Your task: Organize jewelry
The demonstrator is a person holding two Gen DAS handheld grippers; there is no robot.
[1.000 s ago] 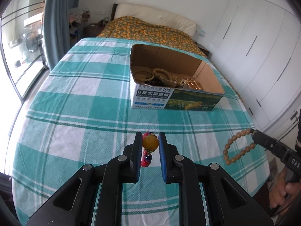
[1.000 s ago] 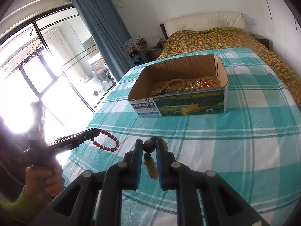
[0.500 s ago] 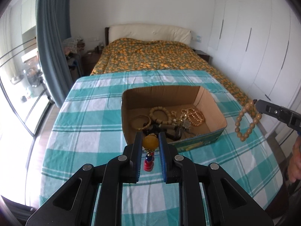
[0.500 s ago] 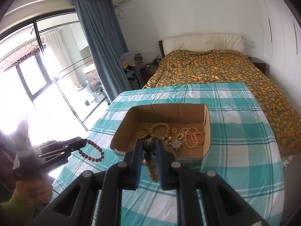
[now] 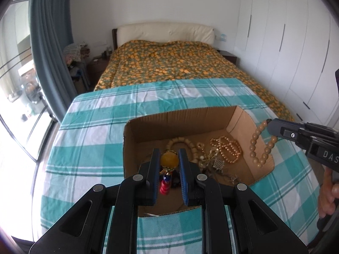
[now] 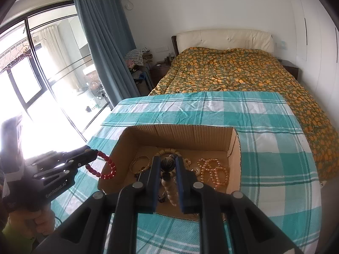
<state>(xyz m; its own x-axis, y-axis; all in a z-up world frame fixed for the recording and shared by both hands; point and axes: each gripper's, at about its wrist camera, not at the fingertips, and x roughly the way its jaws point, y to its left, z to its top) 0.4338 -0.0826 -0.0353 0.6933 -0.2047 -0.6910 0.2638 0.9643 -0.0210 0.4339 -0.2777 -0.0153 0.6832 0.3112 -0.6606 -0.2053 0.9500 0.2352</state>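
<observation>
We carry two bracelets over the cardboard box [image 5: 239,118] on the checked cloth [image 5: 91,139]. Both look light, loose and swingy, so big beads are our best hold. Our left gripper [image 5: 169,158] pinches the red bracelet [image 6: 106,170] by its amber bead; our right gripper [image 6: 167,164] clamps the wooden bracelet [image 5: 259,146].

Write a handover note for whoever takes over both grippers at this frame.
Left gripper: shut on the red bead bracelet, pinched at its amber bead, over the cardboard box.
Right gripper: shut on the tan wooden bead bracelet, hanging over the box's right side.
Done: several bracelets and a beaded necklace already lie in the box on the teal checked cloth.
Left: release both bracelets into the box.
</observation>
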